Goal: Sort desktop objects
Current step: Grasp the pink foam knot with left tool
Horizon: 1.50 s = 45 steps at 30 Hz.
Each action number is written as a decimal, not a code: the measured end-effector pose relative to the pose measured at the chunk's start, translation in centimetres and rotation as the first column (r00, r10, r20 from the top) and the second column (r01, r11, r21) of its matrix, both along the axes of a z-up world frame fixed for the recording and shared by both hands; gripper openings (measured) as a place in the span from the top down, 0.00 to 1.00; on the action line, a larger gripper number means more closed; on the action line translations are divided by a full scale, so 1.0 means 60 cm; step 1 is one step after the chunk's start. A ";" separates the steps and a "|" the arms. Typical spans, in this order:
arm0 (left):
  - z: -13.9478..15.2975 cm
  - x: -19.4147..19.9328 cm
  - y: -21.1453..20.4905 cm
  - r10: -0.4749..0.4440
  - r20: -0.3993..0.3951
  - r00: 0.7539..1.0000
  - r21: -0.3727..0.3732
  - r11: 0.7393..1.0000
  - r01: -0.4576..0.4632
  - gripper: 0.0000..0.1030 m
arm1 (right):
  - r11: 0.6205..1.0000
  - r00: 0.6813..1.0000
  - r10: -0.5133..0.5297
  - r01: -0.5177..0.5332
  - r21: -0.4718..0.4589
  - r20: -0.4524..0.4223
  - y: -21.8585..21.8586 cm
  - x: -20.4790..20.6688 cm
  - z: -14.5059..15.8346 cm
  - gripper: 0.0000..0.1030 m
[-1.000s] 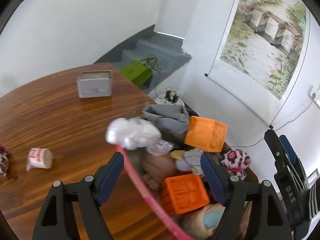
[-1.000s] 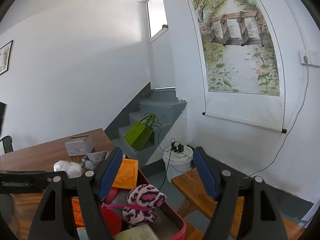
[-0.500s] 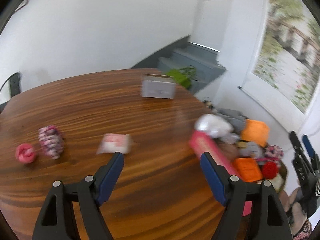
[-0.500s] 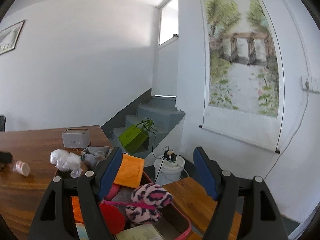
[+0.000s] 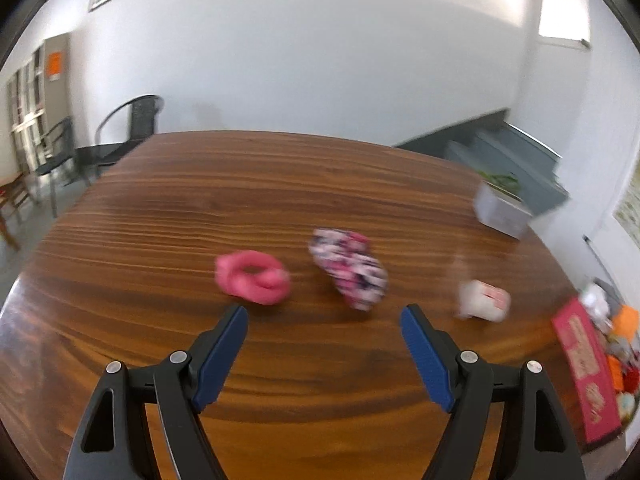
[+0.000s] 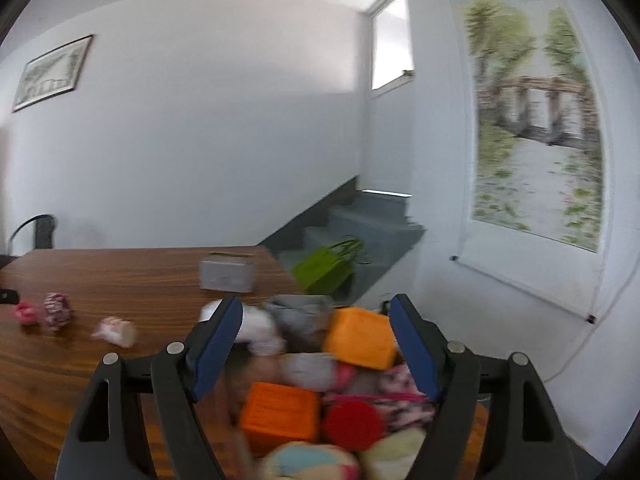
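Note:
My left gripper (image 5: 324, 316) hangs open above the wooden table (image 5: 200, 208), nothing between its blue pads. Just beyond its tips lie a pink scrunchie (image 5: 252, 282), a pink patterned scrunchie (image 5: 350, 268) and a small white cup on its side (image 5: 484, 300). My right gripper (image 6: 316, 304) hovers over a pink basket (image 5: 584, 376) full of toys: orange blocks (image 6: 360, 336), a red disc (image 6: 352, 426), soft pieces. Its jaws are opening and nothing is between them. From the right wrist the scrunchies (image 6: 56, 312) and cup (image 6: 116, 332) show at far left.
A grey box (image 6: 228, 276) stands near the table's far right edge. Beyond the table are a green bag (image 6: 328, 268) on grey stairs, black chairs (image 5: 128, 128) at the left, and a scroll painting (image 6: 536, 132) on the wall.
My left gripper has swung left from over the basket to the tabletop, bringing the scrunchies and cup ahead of it. The right gripper has turned left and down toward the basket.

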<state>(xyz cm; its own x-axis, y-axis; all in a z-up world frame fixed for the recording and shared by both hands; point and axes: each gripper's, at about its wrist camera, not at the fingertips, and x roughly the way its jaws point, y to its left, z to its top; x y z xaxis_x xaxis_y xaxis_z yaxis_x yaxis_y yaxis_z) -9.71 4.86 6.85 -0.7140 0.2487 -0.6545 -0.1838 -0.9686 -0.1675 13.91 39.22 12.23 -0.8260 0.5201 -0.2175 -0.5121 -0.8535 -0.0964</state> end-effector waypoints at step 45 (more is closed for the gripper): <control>-0.080 -0.158 -0.027 0.061 0.111 0.992 -0.003 0.998 -0.061 0.38 | 0.894 0.874 0.407 -0.321 -0.313 0.266 -0.138 -0.217 -0.094 0.23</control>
